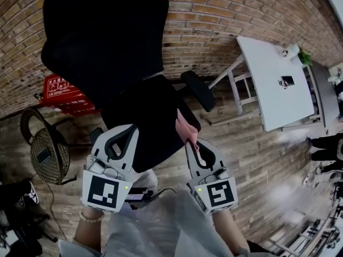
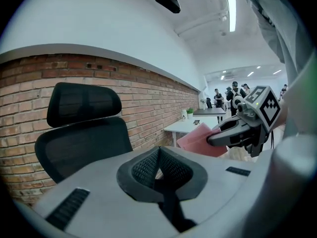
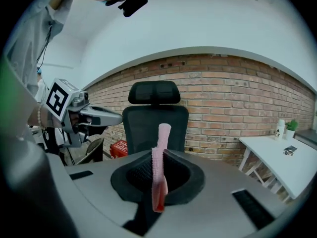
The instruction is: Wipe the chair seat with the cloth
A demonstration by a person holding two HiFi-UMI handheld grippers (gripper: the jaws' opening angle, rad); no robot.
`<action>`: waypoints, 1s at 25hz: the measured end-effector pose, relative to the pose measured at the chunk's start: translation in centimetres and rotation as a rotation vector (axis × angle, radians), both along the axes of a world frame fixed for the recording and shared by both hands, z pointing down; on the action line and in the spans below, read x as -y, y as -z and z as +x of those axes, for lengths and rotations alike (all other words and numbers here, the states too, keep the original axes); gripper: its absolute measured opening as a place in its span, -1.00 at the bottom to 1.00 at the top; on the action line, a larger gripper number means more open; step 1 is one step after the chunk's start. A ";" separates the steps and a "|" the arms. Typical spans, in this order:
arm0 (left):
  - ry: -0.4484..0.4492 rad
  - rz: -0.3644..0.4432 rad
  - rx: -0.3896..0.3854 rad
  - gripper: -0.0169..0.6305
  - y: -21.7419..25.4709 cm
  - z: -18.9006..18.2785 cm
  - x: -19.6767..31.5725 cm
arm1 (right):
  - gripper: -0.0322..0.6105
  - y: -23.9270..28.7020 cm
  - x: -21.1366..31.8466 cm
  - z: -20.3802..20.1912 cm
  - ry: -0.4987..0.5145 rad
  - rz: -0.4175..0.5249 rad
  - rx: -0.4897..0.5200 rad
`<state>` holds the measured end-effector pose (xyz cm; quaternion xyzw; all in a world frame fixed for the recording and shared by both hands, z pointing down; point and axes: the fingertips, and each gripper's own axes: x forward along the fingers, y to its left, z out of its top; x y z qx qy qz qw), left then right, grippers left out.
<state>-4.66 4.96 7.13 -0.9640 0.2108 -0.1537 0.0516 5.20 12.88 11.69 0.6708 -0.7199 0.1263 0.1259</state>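
We see the right hand-held gripper closed on the pink cloth, which is pinched between its pads and stands up out of them as a narrow folded strip. In the head view this right hand-held gripper holds the cloth at the right front edge of the black chair seat; we cannot tell whether the cloth touches it. The left hand-held gripper has its 2 jaws pressed together with nothing between them, and it hovers at the seat's left front edge, just beside the right one. Beyond them we see the chair's backrest against the brick wall, a red box on the floor to its left, and a white worktop well apart on the right.
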 end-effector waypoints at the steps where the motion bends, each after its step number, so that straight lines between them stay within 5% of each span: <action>1: -0.004 0.001 0.009 -0.89 -0.3 -0.1 0.8 | -0.73 -0.3 0.6 0.0 0.001 -0.007 -0.002; 11: 0.042 -0.070 0.043 -0.89 -5.5 -1.5 6.3 | -0.73 -5.8 5.0 0.0 0.010 -0.181 -0.009; 25: 0.098 -0.094 0.051 -0.89 -14.1 -1.9 10.0 | -0.73 -16.7 13.0 0.2 0.166 -0.166 -0.041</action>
